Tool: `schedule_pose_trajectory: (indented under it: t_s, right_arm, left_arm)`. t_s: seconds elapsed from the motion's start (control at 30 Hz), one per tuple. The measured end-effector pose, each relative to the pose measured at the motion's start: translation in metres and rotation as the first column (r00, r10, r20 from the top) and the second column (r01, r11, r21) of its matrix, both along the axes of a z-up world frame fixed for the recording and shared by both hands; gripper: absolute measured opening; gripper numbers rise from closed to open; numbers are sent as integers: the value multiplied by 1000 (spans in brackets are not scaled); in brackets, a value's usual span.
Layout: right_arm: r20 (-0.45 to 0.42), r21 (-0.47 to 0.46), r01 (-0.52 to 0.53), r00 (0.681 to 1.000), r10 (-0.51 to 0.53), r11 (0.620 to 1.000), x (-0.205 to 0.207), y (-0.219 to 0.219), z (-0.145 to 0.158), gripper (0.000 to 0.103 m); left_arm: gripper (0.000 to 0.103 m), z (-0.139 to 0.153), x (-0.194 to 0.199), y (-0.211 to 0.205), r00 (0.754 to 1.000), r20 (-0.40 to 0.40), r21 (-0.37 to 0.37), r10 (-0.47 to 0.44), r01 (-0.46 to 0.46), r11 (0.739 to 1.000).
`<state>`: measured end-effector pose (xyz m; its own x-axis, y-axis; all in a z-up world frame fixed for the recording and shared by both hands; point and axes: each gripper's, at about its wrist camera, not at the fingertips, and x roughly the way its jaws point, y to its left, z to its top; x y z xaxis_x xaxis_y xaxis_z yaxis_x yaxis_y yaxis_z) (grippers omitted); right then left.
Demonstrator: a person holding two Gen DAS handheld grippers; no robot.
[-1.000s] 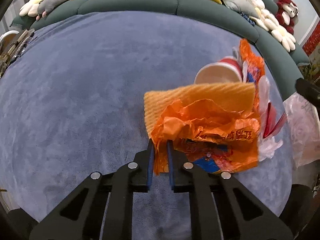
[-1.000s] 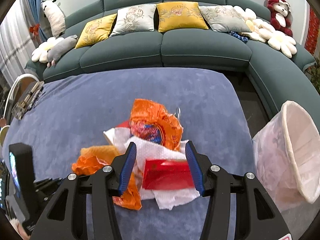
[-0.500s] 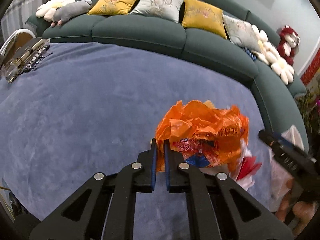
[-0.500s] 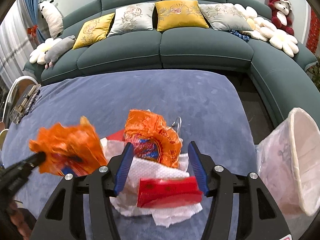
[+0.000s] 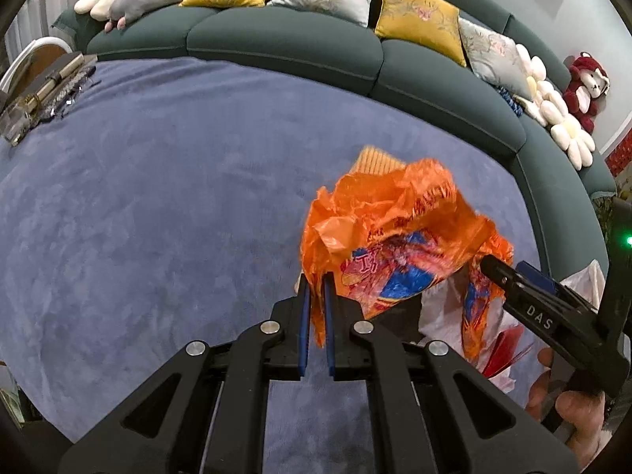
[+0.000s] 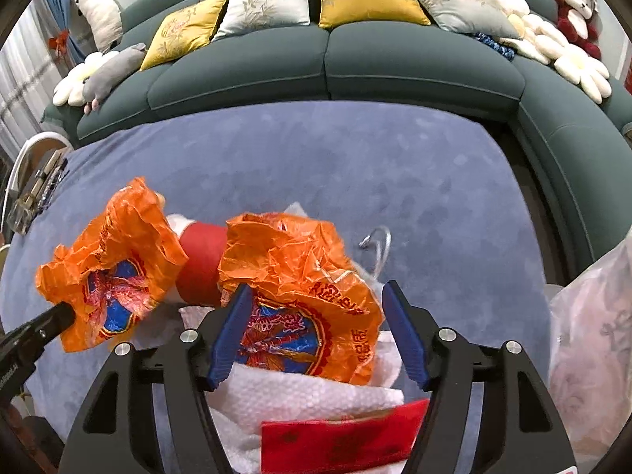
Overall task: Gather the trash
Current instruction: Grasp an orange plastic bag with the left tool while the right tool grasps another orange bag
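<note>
Step in hand: the right claw (image 6: 316, 331) is settling over the second orange wrapper (image 6: 304, 308) on top of the trash pile; the left claw (image 5: 315, 316) is carrying the first orange wrapper (image 5: 395, 237) above the desk (image 5: 158, 197).
Left claw state: pinched tight on a corner of the first orange wrapper, which is hanging crumpled beyond the tips.
Right claw state: jaws have just been opening and are standing wide; the second orange wrapper is sitting between them, pads apparently not pressing on it.
Position of target: the second orange wrapper is lying on white paper towel (image 6: 308, 399), with a red packet (image 6: 339, 438) nearer the camera and a red cup (image 6: 201, 264) behind it, to the left.
Technique note: judged best to be lowering until both pads are flanking the crinkled bulk, then closing slowly, so the film is bunching rather than slipping out.
Risk: the paper towel underneath may be coming up with it.
Drop-off: the lined bin (image 6: 592, 335) is standing just right of the pile.
Clearance: the left claw's load is hanging close beside the pile; keeping the two apart seems wise.
</note>
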<state>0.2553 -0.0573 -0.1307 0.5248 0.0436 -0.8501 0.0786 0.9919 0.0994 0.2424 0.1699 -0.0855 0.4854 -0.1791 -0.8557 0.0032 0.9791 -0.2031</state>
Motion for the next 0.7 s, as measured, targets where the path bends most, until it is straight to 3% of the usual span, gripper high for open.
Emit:
schedule_pose_trajectory:
  t_s: [0.17,0.27,0.7]
  right_arm:
    - [-5,17,-5,1000,5,1000,-7,0,-4,38]
    - [8,34,-5,1000,4,999,-15,-1,2,31]
    - [148,67,24,988,-34,997,-58,-19,67,27]
  left_arm:
    - [6,-10,-7,-1,1000,-27,-1,-2,2,1000]
    - [6,-10,-15,-3,999,-32,-4,-6,6,1000]
    - [5,31,-53,-24,998,40,-4,-46,46,999]
